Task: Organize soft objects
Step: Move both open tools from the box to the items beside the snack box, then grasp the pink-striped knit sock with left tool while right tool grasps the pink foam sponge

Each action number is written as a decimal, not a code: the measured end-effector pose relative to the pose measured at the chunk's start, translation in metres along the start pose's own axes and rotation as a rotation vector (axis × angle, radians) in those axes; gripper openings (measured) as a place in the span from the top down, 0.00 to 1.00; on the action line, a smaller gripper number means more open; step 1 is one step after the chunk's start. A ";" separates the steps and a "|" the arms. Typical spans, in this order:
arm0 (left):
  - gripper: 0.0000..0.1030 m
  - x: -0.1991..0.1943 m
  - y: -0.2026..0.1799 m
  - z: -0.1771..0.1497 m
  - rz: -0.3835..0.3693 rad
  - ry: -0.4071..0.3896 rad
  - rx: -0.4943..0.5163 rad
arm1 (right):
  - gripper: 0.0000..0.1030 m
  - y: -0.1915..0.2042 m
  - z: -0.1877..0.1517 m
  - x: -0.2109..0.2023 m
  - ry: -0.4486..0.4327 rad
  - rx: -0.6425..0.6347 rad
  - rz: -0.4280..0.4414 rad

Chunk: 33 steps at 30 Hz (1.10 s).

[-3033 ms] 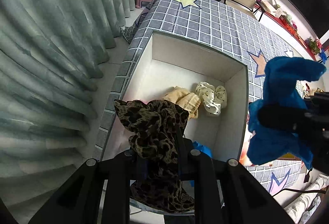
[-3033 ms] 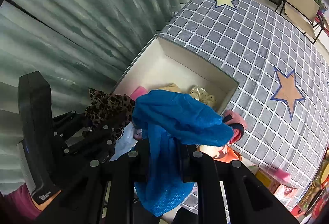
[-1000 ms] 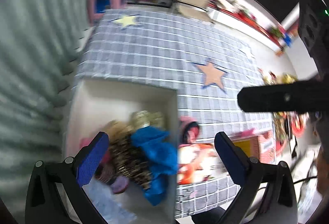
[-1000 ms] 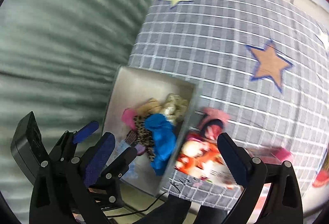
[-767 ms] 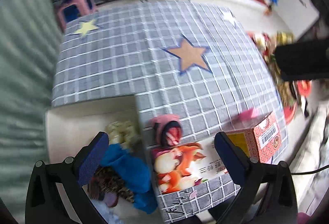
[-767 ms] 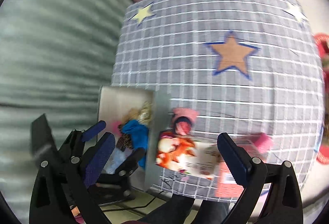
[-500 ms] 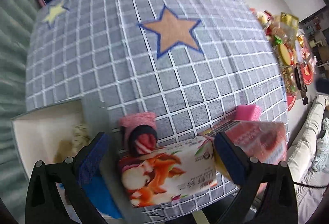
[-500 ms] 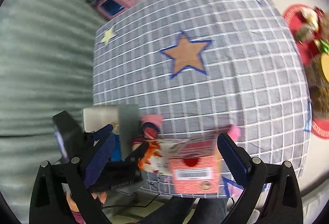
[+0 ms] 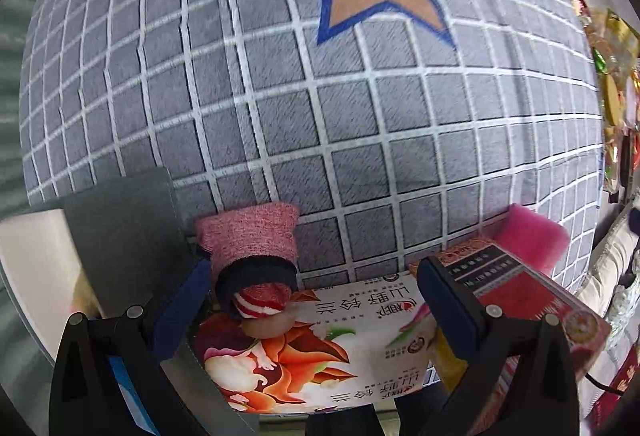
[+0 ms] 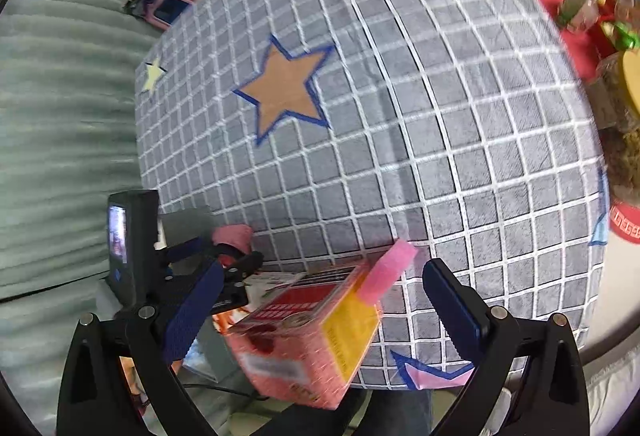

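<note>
Both claws gape wide and empty. The pink knit sock bundle (image 9: 250, 240) lies just ahead of the left claw (image 9: 312, 300), toward its left finger; likely light and squashy (pinch its rolled middle). The pink sponge (image 10: 386, 270) sits atop the red carton (image 10: 308, 332), between the right claw's (image 10: 320, 308) fingers.

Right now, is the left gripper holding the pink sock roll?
No, the left gripper is open, its fingers spread either side of the pink sock roll lying on the checked cloth.
</note>
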<state>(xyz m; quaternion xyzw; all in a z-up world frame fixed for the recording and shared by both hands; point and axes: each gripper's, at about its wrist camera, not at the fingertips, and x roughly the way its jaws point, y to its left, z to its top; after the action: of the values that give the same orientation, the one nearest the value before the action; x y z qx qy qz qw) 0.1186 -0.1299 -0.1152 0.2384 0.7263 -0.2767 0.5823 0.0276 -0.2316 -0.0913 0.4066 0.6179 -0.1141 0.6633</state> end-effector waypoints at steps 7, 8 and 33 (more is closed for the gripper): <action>0.03 0.018 0.002 -0.002 0.036 0.066 -0.022 | 0.03 -0.037 0.003 0.063 0.152 0.115 0.048; 0.05 0.020 0.001 -0.001 0.030 0.074 -0.023 | 0.03 -0.042 0.003 0.071 0.172 0.130 0.055; 0.70 0.038 -0.011 0.021 -0.009 0.027 -0.033 | 0.43 -0.124 0.007 0.041 0.001 0.174 -0.034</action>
<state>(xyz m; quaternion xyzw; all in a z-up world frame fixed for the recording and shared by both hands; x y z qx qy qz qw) 0.1180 -0.1511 -0.1549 0.2291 0.7396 -0.2640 0.5751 -0.0398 -0.3014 -0.1789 0.4520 0.6127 -0.1783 0.6233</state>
